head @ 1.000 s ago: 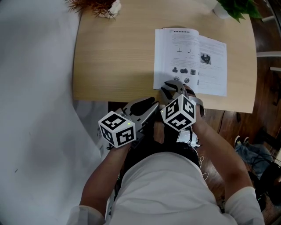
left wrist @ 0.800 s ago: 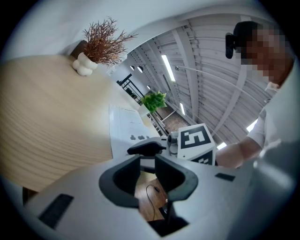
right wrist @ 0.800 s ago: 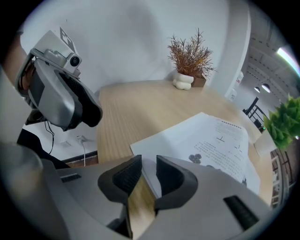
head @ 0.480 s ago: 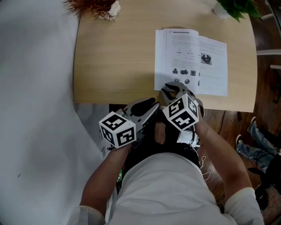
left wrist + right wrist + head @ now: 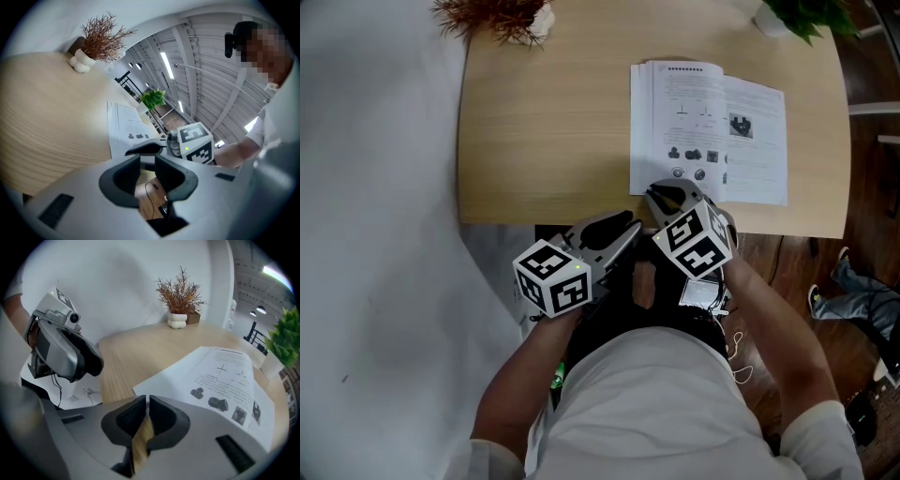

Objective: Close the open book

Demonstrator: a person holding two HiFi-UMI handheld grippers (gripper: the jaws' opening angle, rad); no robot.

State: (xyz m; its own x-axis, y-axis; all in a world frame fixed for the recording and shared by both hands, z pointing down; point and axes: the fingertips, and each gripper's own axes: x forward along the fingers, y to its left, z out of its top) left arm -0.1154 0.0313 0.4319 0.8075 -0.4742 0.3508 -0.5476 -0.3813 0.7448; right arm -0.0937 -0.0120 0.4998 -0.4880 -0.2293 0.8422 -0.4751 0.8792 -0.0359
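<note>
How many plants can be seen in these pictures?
2. A dried reddish plant at the table's far left corner, a green plant at its far right corner. None seems hidden.

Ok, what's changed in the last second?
The right gripper rolled slightly at the book's near edge; a bystander's legs at far right shifted. Nothing was taken or let go. The left gripper, the open book and the table stayed put.
</note>
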